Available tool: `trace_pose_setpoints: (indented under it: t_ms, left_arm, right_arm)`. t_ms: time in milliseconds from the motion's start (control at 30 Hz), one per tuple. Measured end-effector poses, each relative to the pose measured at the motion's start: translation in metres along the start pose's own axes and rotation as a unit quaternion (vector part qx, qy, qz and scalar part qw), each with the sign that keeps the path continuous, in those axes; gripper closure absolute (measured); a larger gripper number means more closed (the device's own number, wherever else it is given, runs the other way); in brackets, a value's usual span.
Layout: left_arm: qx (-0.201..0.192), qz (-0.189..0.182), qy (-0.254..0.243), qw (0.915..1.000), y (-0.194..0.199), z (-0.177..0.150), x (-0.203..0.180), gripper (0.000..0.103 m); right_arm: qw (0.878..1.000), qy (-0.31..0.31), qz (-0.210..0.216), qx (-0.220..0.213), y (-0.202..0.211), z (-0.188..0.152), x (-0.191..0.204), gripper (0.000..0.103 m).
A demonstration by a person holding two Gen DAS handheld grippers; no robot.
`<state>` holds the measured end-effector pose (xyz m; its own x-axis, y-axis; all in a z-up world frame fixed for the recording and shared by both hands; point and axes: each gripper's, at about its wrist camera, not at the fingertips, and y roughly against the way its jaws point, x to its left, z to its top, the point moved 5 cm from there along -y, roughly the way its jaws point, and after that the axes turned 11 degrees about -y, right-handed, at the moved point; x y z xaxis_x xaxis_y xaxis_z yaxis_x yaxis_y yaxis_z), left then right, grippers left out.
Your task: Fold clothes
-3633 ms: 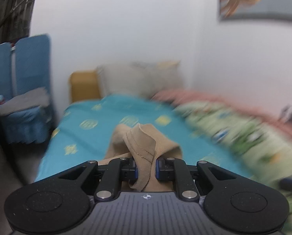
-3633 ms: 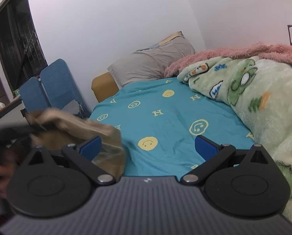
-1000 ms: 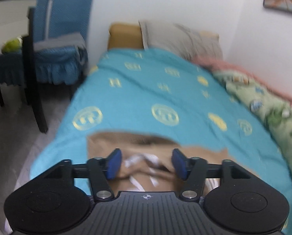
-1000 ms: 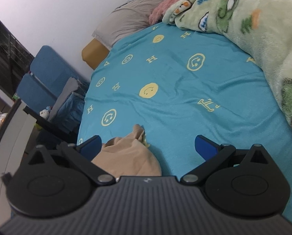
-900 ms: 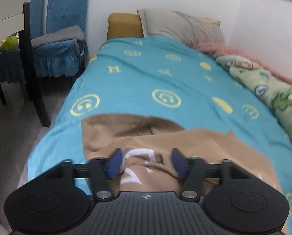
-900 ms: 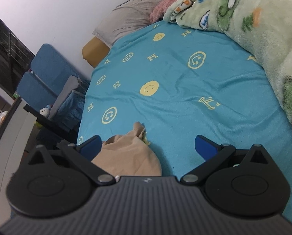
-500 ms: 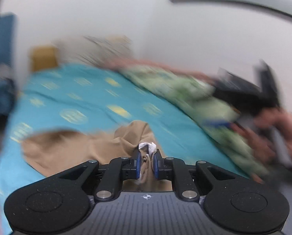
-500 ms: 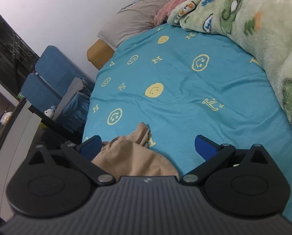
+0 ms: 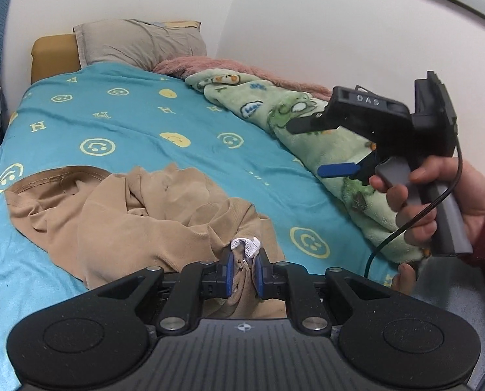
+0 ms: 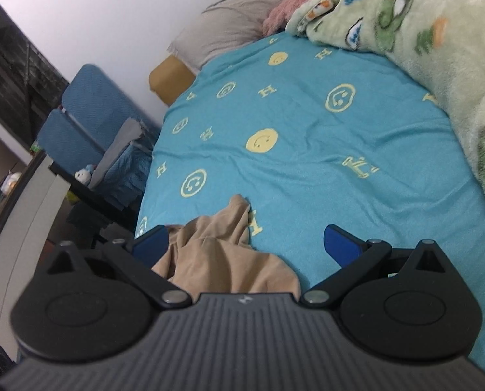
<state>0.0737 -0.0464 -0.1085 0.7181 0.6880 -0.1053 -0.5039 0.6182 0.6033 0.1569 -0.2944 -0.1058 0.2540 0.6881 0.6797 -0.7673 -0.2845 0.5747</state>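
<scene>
A tan garment (image 9: 151, 215) lies crumpled on the teal bedsheet (image 9: 184, 120) near the bed's foot. My left gripper (image 9: 242, 272) is shut on a fold of the tan garment beside its white label (image 9: 245, 245). My right gripper (image 10: 245, 242) is open and empty, held above the garment's edge (image 10: 223, 254). The right gripper also shows in the left wrist view (image 9: 337, 169), held in a hand over the bed's right side, jaws apart.
A green cartoon blanket (image 9: 311, 137) and a pink blanket (image 9: 229, 66) lie along the wall side. A grey pillow (image 9: 138, 42) and a mustard headboard (image 9: 52, 53) are at the far end. A blue chair (image 10: 89, 120) and a desk edge (image 10: 21, 215) stand left of the bed.
My left gripper was open over the garment a second ago; it has shut on a fold by the label and swung right. The right gripper stays open and has barely moved.
</scene>
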Motion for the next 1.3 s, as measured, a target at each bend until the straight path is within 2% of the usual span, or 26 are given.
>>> trace_pose_setpoints:
  t_ms: [200, 300, 333, 367, 400, 433, 500, 600, 700, 767, 833, 967, 1033, 1067, 1100, 1167, 1300]
  left_arm:
    - [-0.001, 0.003, 0.004, 1.0000, 0.001, 0.005, 0.002, 0.089]
    - [-0.001, 0.009, 0.000, 1.0000, 0.005, 0.003, 0.001, 0.086]
    - [-0.002, 0.011, 0.001, 0.9999, 0.007, 0.003, 0.000, 0.085]
    - [-0.005, 0.014, 0.003, 0.9999, 0.009, 0.002, 0.000, 0.081]
    - [-0.011, 0.019, 0.006, 0.9998, 0.012, 0.003, 0.002, 0.074]
    - [-0.018, 0.024, 0.011, 0.9995, 0.015, 0.004, 0.004, 0.070]
    - [-0.034, 0.038, 0.029, 0.9983, 0.022, 0.007, 0.012, 0.055]
    - [-0.053, 0.054, 0.073, 0.9944, 0.029, 0.011, 0.030, 0.052]
    - [-0.063, 0.075, 0.121, 0.9878, 0.032, 0.012, 0.049, 0.048]
    - [-0.066, 0.076, 0.131, 0.9863, 0.034, 0.014, 0.052, 0.048]
    - [-0.067, 0.079, 0.117, 0.9876, 0.034, 0.017, 0.048, 0.048]
    - [-0.052, 0.107, 0.051, 0.9917, 0.031, 0.023, 0.027, 0.048]
    - [-0.056, 0.128, 0.020, 0.9900, 0.034, 0.026, 0.012, 0.048]
    - [-0.059, 0.143, 0.010, 0.9878, 0.037, 0.029, 0.005, 0.046]
    - [-0.061, 0.160, -0.001, 0.9852, 0.040, 0.031, -0.003, 0.045]
    - [-0.068, 0.185, -0.029, 0.9799, 0.048, 0.035, -0.021, 0.044]
    - [-0.078, 0.208, -0.086, 0.9713, 0.056, 0.040, -0.066, 0.041]
  right_arm:
    - [0.996, 0.010, 0.033, 0.082, -0.051, -0.023, 0.017, 0.003]
    - [0.992, 0.056, 0.039, 0.110, -0.079, -0.041, 0.035, 0.005]
    - [0.990, 0.072, 0.036, 0.120, -0.087, -0.050, 0.039, 0.009]
    - [0.989, 0.080, 0.027, 0.125, -0.091, -0.057, 0.039, 0.034]
    - [0.988, 0.085, 0.019, 0.131, -0.095, -0.064, 0.039, 0.048]
    - [0.987, 0.080, 0.016, 0.139, -0.097, -0.069, 0.036, 0.053]
    - [0.987, 0.070, 0.010, 0.144, -0.095, -0.072, 0.032, 0.085]
    - [0.992, 0.044, 0.021, 0.117, -0.077, -0.060, 0.030, 0.096]
    - [0.995, 0.018, 0.063, 0.078, -0.045, -0.042, 0.033, 0.097]
    - [0.994, 0.014, 0.091, 0.050, -0.020, -0.030, 0.037, 0.097]
    - [0.995, 0.030, 0.093, 0.019, 0.003, -0.019, 0.038, 0.096]
    - [0.995, 0.084, 0.041, -0.039, 0.044, -0.001, 0.032, 0.093]
    - [0.994, 0.091, 0.007, -0.061, 0.057, 0.009, 0.025, 0.089]
    - [0.993, 0.090, -0.006, -0.070, 0.061, 0.013, 0.021, 0.073]
    - [0.993, 0.089, -0.018, -0.080, 0.065, 0.018, 0.017, 0.038]
    - [0.992, 0.074, -0.017, -0.105, 0.071, 0.025, 0.008, 0.001]
    - [0.991, 0.059, -0.002, -0.121, 0.078, 0.034, 0.004, 0.003]
